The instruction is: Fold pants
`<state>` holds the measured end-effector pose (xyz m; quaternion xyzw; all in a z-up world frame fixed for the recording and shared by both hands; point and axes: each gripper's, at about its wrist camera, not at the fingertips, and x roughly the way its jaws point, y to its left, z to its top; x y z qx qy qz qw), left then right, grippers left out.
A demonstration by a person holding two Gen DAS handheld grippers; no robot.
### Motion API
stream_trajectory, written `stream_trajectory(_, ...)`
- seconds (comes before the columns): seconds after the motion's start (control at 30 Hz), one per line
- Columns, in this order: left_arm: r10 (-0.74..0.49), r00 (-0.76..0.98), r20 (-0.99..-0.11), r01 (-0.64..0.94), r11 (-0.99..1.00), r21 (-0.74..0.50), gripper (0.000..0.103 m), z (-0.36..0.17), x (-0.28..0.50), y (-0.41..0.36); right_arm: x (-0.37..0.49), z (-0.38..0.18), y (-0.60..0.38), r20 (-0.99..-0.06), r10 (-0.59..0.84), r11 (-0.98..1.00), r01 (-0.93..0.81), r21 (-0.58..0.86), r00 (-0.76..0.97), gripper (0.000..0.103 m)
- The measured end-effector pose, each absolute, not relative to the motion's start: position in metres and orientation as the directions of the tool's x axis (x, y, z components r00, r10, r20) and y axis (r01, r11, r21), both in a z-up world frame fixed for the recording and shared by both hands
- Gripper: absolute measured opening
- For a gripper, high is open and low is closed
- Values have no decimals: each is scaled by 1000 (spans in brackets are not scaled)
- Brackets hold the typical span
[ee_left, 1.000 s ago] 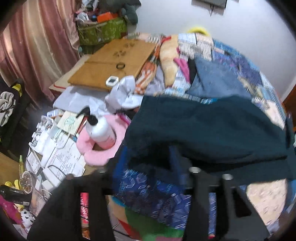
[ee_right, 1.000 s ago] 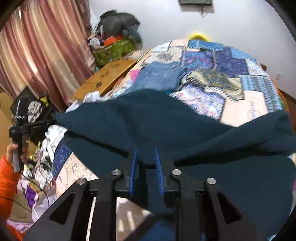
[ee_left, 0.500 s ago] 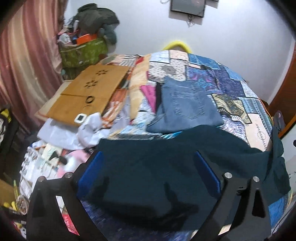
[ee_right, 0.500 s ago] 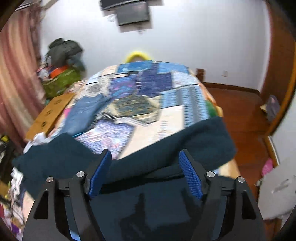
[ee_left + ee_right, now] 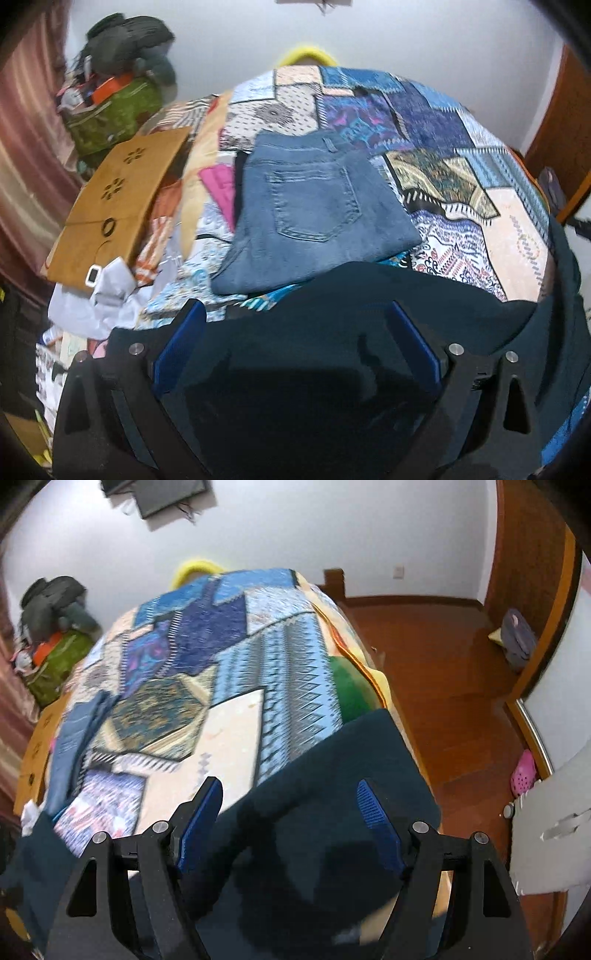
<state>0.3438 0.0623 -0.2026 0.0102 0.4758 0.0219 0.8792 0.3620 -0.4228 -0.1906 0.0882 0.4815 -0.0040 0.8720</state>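
Observation:
Dark teal pants [image 5: 369, 325] lie folded across the near edge of the patchwork bed. They also show in the right wrist view [image 5: 351, 775], their end reaching the bed's right edge. My left gripper [image 5: 295, 314] is open and empty above the pants, blue pads spread wide. My right gripper [image 5: 291, 790] is open and empty above the pants' right end.
Folded blue jeans [image 5: 314, 214] lie on the patchwork bedspread [image 5: 461, 177] beyond the teal pants. A wooden lap board [image 5: 118, 206] and clutter sit at the bed's left. A green bag [image 5: 110, 114] stands by the curtain. Wooden floor [image 5: 443, 672] lies right of the bed.
Both grippers opened and let go of the teal pants, which now rest on the bed. Both views have lifted and pulled back; the right one has turned rightward.

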Motion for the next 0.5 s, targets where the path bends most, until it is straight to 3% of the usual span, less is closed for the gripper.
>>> stream_trajectory(0.2, 53, 497, -866, 17, 997, 71, 99, -224, 359, 44, 398, -230, -443, -884, 99, 956, 204, 213, 458, 68)
stream_trajectory(0.27, 51, 484, -874, 30, 997, 75, 99, -228, 361, 40, 399, -242, -450, -891, 121, 938, 244, 247, 437, 52)
stream_trajectory(0.5, 35, 458, -888, 74, 994, 77, 99, -227, 354, 24, 378, -229, -458, -880, 91, 950, 226, 218, 466, 17)
